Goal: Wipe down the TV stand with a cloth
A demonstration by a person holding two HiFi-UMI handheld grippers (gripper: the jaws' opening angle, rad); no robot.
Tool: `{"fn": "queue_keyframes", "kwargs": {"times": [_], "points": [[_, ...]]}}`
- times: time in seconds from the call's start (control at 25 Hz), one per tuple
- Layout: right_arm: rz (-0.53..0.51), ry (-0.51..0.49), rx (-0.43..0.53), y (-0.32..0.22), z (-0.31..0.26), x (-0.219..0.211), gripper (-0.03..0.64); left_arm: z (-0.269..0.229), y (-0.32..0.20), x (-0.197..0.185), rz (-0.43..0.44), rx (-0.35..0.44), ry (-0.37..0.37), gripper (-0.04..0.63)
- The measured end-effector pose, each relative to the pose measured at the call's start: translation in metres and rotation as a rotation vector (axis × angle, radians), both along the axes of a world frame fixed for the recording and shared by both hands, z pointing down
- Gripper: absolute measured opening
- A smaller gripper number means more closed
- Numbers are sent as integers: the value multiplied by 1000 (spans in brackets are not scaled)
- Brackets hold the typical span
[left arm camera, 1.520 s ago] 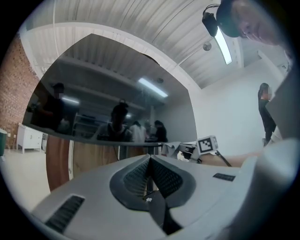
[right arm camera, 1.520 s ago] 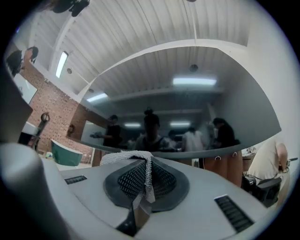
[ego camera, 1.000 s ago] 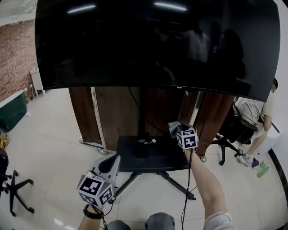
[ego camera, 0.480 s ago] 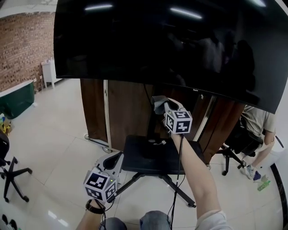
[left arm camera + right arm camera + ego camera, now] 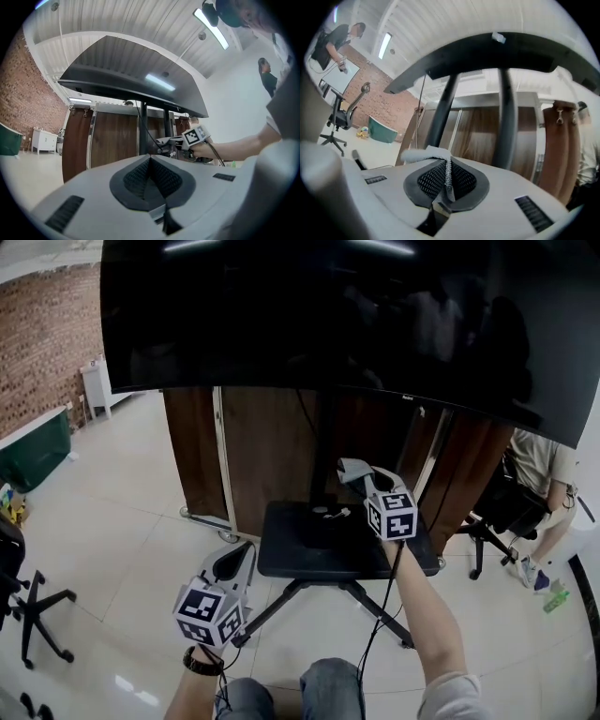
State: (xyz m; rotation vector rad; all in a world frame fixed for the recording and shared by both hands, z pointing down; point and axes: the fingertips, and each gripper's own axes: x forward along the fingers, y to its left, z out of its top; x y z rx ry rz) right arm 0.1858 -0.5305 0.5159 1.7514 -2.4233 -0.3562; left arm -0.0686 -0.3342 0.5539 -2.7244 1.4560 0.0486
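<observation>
My right gripper [image 5: 364, 476] is clamped on a crumpled grey cloth [image 5: 349, 468]. A thin fold is pinched between the jaws and the rest is bunched past their tips. It hangs over the back right part of the flat base shelf [image 5: 291, 545] of the black TV stand, just right of the black upright column [image 5: 323, 460] and under the large dark television screen [image 5: 328, 324]. I cannot tell whether the cloth touches the column. My left gripper [image 5: 240, 561] has its jaws pressed together on nothing, low off the shelf's front left corner, over the pale tiled floor [image 5: 122, 549].
</observation>
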Motion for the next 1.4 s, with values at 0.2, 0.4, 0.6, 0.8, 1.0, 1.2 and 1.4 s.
{"fn": "queue_keyframes", "kwargs": {"times": [0.2,0.4,0.6,0.8,1.0,1.2,1.4], "points": [[-75,209,-113,78,70,-16,5,17,12,18,71,-25,28,29],[41,380,-238,61,120,29,5,39,23,41,134,-70,48,29],[313,345,-366,61,128,189,4,48,31,47,164,-88,40,29],[350,247,-312,128,105,216,3,47,40,57,202,-83,53,29],[63,262,-287,149,131,16,5,48,55,59,229,-78,58,29],[-152,227,-293,142,145,-162,5,49,69,20,163,-72,64,29],[-416,51,-291,159,137,-286,5,53,76,-32,60,-67,80,29]]}}
